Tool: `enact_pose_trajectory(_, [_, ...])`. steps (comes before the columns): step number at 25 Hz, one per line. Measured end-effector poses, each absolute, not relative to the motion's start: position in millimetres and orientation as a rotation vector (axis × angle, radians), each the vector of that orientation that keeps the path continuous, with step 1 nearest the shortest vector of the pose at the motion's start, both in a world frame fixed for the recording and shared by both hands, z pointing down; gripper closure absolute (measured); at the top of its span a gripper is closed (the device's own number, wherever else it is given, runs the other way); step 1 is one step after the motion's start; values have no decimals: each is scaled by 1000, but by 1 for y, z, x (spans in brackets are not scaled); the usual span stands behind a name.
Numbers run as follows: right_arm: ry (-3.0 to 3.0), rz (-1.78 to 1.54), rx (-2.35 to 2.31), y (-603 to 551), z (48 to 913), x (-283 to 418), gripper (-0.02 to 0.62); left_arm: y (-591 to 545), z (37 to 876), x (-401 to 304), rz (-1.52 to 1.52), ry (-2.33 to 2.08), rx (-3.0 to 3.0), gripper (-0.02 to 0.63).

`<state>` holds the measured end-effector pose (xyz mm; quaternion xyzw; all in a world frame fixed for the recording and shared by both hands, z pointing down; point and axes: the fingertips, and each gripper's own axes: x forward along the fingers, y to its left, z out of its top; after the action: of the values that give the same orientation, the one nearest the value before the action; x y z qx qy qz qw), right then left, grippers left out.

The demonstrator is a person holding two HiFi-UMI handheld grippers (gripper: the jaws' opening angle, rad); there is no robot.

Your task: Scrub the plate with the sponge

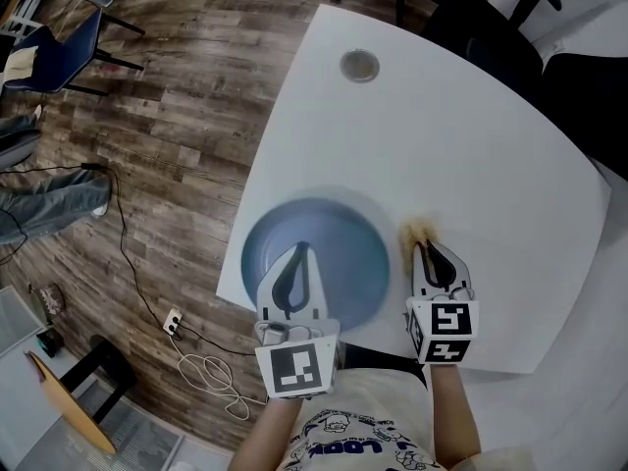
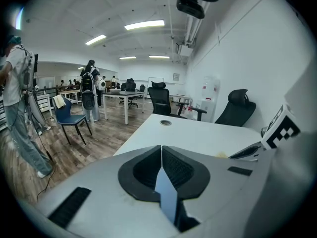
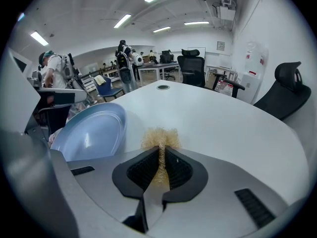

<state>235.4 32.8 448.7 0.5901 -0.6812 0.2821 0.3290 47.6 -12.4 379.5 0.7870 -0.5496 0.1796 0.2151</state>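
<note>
A white table [image 1: 471, 145] stands on a brown wood floor [image 1: 167, 116]. At its near edge lies one blue plate [image 1: 343, 253]. The left gripper [image 1: 300, 255] is closed on a thin blue edge, likely the plate's rim. Just beside the plate, the right gripper [image 1: 430, 253] squeezes one tan sponge [image 1: 420, 232]. Farther off sits one round cap [image 1: 359, 65], then two black chairs [image 1: 481, 27].

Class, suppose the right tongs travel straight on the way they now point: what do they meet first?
The right tongs, shut on the sponge, would probably slide over bare white table first; the round grommet lies roughly in line farther on, though depth is unclear. The plate is well aside.
</note>
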Motion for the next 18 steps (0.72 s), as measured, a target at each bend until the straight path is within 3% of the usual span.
enact_pose_trajectory(18, [-1940, 657, 1598, 17, 388, 185, 549, -2, 361, -1, 476, -1610, 2141, 592])
